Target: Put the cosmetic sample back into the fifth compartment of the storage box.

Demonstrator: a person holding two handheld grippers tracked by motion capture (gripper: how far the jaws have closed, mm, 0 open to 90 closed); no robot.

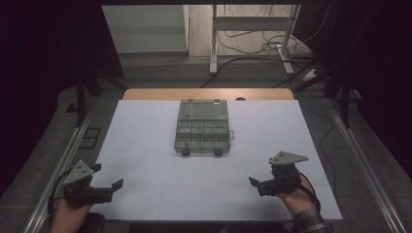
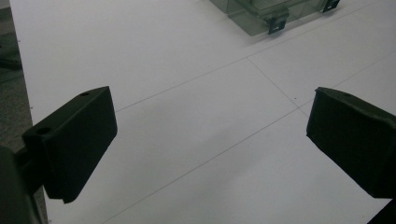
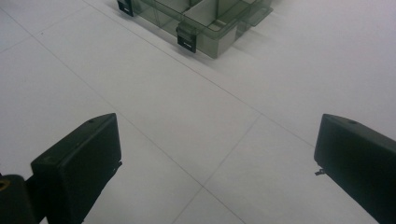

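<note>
A smoky clear compartment box (image 1: 201, 127) lies open in the middle of the white table (image 1: 145, 121), its lid folded back and two dark latches on its near edge. Its compartments look empty. My left gripper (image 1: 108, 175) rests at the near left, open, aimed right toward the centre. In the left gripper view the left gripper (image 2: 210, 112) has its jaws wide apart over bare table, with the box corner (image 2: 261, 11) far ahead. My right gripper (image 1: 262, 173) sits at the near right, open. The right gripper (image 3: 215, 140) holds nothing, and the box (image 3: 201, 21) lies ahead.
A wooden strip (image 1: 209, 94) borders the table's far edge. Metal rails (image 1: 58, 165) run along both sides. Beyond, a desk frame (image 1: 252, 34) stands on the floor among loose cables (image 1: 252, 48). Thin seam lines cross the white table.
</note>
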